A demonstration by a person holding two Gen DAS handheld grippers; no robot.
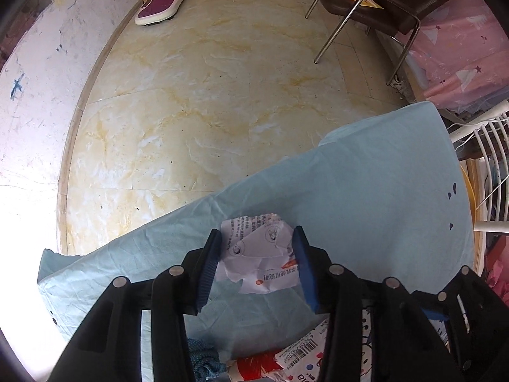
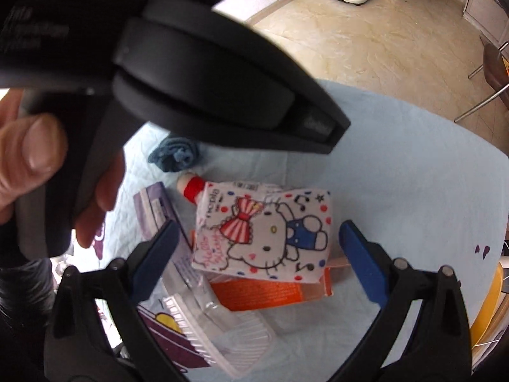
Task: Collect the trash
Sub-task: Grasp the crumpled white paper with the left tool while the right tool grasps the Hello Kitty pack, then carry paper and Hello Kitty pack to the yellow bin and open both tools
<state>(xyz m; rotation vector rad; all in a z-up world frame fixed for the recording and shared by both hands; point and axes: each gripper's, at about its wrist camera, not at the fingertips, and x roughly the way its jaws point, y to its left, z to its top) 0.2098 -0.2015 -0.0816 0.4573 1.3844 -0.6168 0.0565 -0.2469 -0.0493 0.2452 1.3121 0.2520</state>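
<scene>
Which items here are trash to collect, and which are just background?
Trash: crumpled paper between the left gripper fingers; Hello Kitty pack; orange box; clear plastic tray.
Background: blue cloth, chair, scale, tablecloth.

What your two wrist views hide or cut off

In the right wrist view your other gripper's blurred black body (image 2: 203, 73) fills the upper left and covers the far part of the table (image 2: 413, 175), and your hand (image 2: 35, 156) runs off the left edge; the cartoon-cat pouch (image 2: 264, 232) hides most of the orange packet (image 2: 270, 296), and the clear plastic tray (image 2: 229, 328) sits partly behind a blue pad. In the left wrist view the crumpled paper (image 1: 257, 254) has its sides masked by your jaws and print too small to read, while the barcode wrapper (image 1: 302, 356) and blue cloth (image 1: 203, 359) are cut by the bottom edge.
</scene>
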